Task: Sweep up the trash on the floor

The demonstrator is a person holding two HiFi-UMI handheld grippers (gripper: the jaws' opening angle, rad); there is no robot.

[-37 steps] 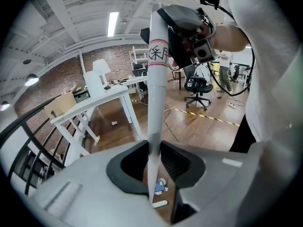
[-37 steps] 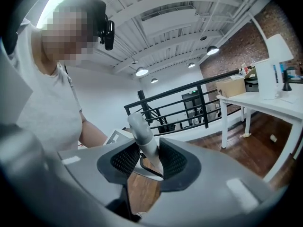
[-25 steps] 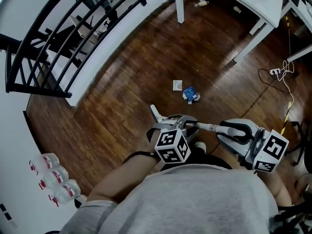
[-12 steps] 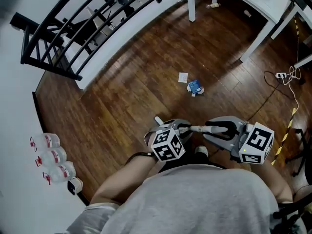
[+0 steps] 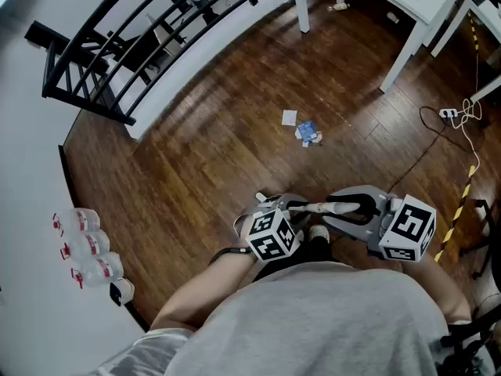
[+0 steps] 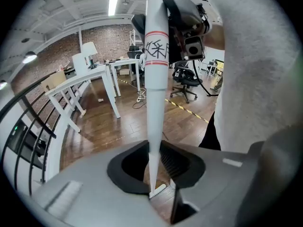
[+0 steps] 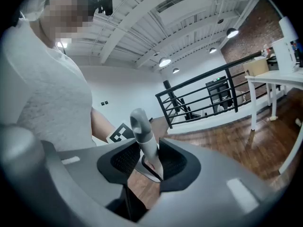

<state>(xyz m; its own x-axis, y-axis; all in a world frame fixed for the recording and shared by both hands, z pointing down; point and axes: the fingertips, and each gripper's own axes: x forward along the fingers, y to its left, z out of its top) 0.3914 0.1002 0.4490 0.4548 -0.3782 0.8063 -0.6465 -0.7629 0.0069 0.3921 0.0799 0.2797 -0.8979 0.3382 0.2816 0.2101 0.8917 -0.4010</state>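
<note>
Left gripper (image 6: pixel 154 168): closed on the white shaft of the broom handle (image 5: pixel 317 207), likely so the sweep can be steered.
Right gripper (image 7: pixel 150 162): clamped on the handle's grey top end, likely for thrust.
Handle axis: laid left to right, near the body, top end right.
Trash (image 5: pixel 307 131): seen on the floor farther ahead, well apart.

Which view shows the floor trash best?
Head view: the white paper scrap and blue wrapper lie side by side on the wood floor, unobstructed. Left gripper view shows mainly the white pole in its jaws; right gripper view shows a grey handle and railing. Neither shows the trash.
</note>
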